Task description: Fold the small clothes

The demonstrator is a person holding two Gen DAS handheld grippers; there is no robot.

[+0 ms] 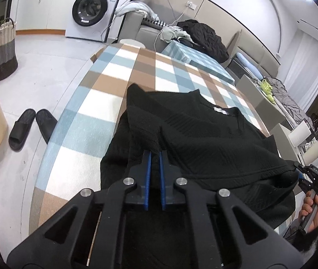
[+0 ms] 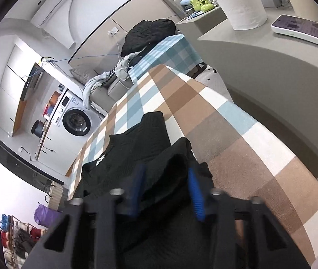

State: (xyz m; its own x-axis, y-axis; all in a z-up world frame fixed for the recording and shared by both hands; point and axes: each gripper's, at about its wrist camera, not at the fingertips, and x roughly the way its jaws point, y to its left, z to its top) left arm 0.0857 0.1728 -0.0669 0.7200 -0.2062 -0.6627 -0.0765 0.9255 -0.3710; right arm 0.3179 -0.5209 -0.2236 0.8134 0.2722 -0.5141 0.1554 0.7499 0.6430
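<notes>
The left hand-held gripper (image 1: pixel 155 157) is pressed together on a bunch of the black top (image 1: pixel 203 139), pinching its cloth. The right hand-held gripper (image 2: pixel 166 177) has its blue pads partly spread with a thick fold of the top between them; I cannot tell if they squeeze it. Each one has a side of the top, probably so it can be lifted and folded over. The top lies on the checked surface (image 1: pixel 87 103). It is knitted, with ribbed lines, a V-shaped neck and a small white label.
</notes>
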